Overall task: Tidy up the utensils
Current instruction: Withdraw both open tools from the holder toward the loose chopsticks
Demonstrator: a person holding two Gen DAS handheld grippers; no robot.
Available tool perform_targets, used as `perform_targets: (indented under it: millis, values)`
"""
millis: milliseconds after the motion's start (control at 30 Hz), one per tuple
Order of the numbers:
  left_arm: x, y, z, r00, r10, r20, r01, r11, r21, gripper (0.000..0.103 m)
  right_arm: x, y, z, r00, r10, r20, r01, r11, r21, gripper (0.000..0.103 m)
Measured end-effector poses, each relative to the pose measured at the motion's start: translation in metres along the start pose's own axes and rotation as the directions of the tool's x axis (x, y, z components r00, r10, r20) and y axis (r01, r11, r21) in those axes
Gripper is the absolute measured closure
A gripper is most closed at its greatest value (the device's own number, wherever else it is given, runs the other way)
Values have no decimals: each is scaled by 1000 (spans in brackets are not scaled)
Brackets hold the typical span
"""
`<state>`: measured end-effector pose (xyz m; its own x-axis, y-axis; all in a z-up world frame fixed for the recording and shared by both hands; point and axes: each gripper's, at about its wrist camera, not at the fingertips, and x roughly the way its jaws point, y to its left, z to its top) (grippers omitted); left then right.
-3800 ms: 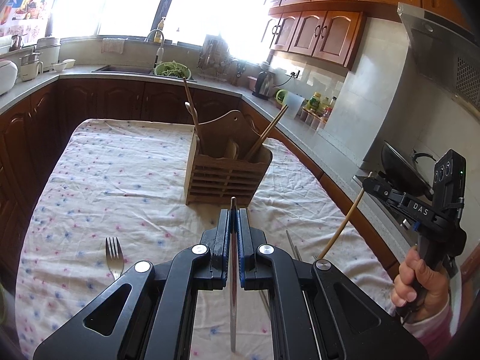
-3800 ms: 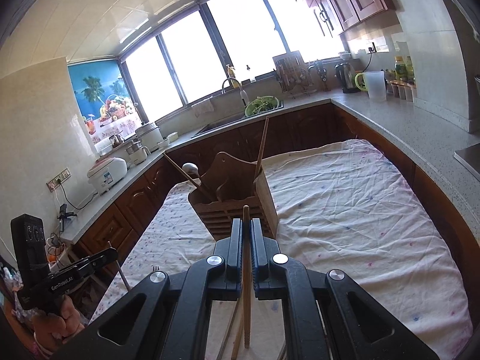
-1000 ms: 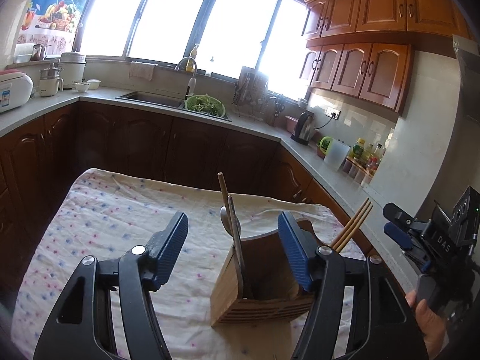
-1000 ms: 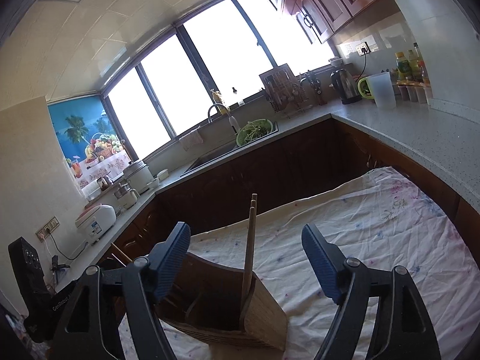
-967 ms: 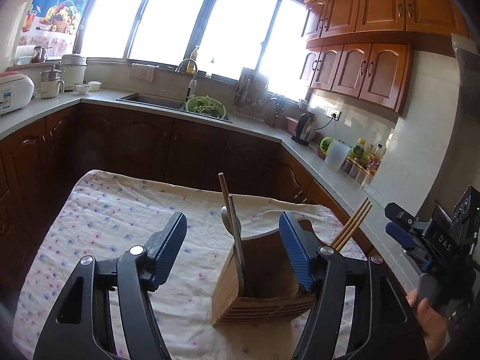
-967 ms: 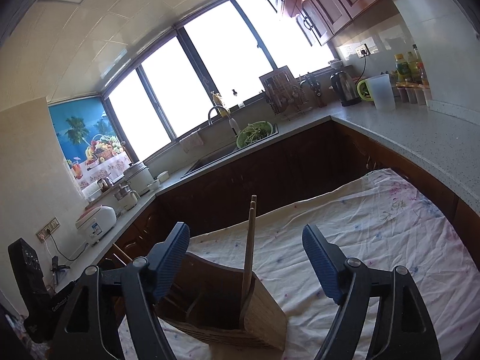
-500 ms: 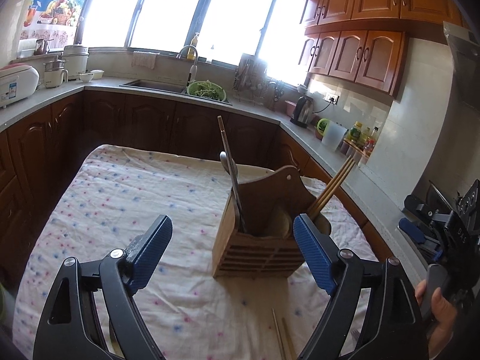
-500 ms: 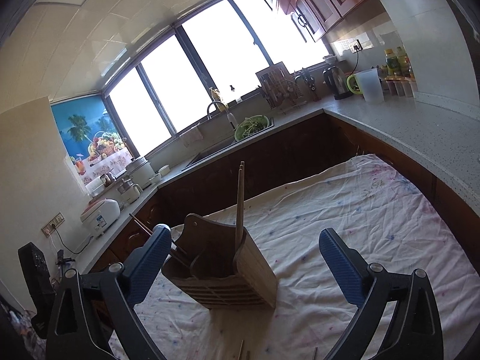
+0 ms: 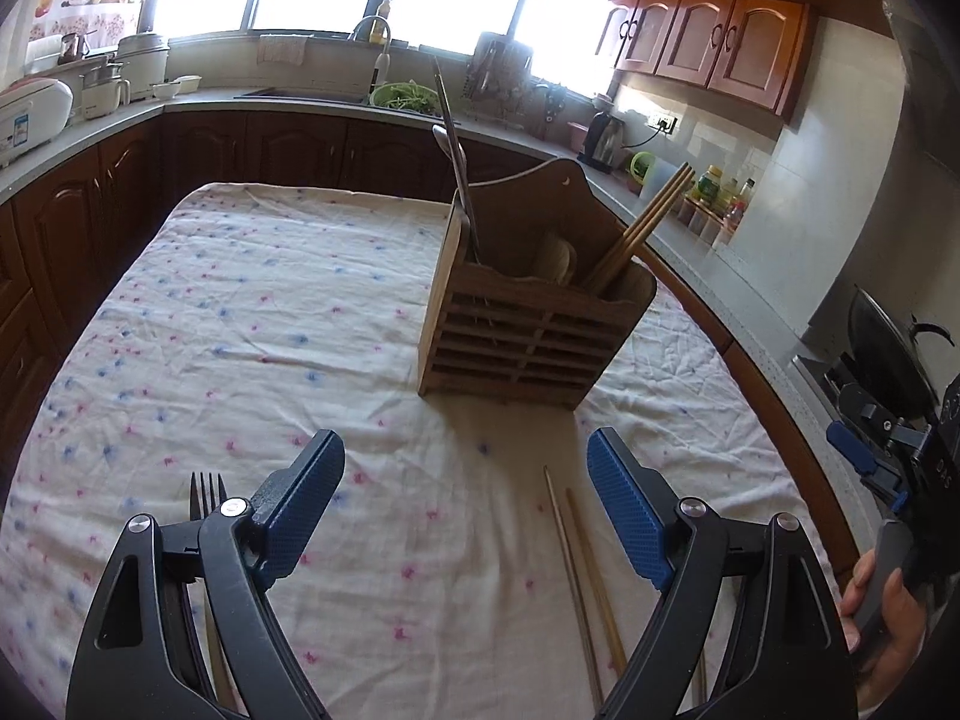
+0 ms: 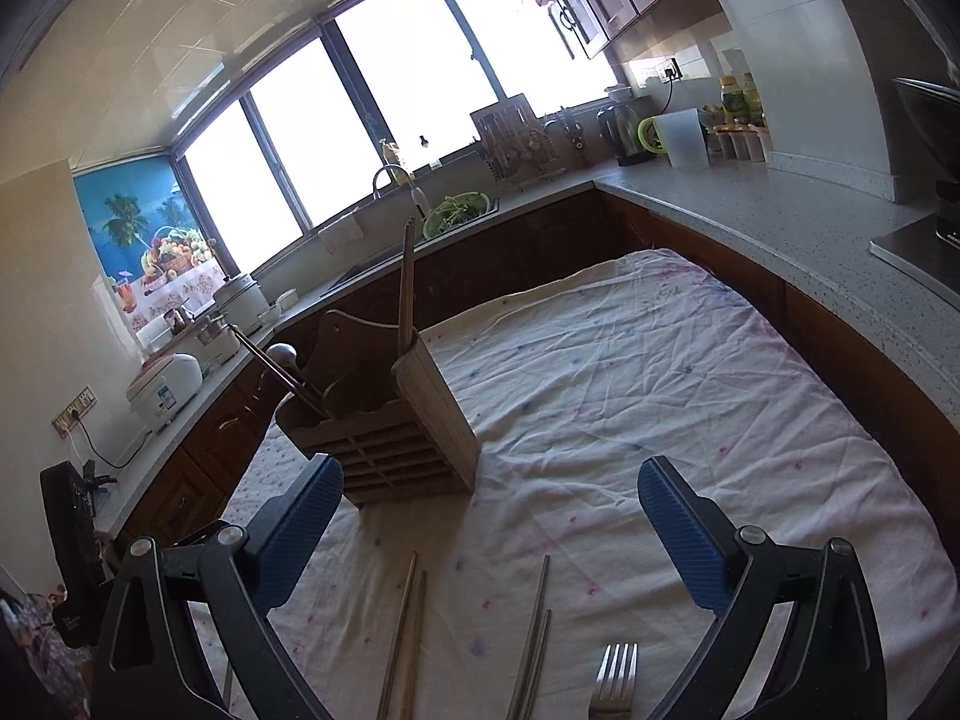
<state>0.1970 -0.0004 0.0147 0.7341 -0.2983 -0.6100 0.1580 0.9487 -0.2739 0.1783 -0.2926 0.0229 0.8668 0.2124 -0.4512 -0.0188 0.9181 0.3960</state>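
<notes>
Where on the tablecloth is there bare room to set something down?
Free: the wide tablecloth stretch left of the wooden holder, and the cloth to its right, toward the counter. Crowded: the near edge, with chopsticks, more chopsticks and forks.

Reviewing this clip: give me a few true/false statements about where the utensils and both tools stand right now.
1. Both the left tool and right tool are empty. True.
2. The wooden holder lies tipped on its side. False: it stands upright on the tablecloth.
3. Chopsticks lie loose on the cloth. True.
4. The fork is in the holder. False: it lies on the cloth.
</notes>
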Motion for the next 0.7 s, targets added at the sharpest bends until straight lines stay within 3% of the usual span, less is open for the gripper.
perform_targets:
  millis: [500,700]
  values:
    - [14,-17,-31,996,10,-94,-5,999,48,18,-2,-11,-41,995,-47,-86,46,999,-17,5]
    - [23,-22,-32,993,13,-115,-5,998,64,22,8,-9,-44,990,-68,-125,64,997,-39,24]
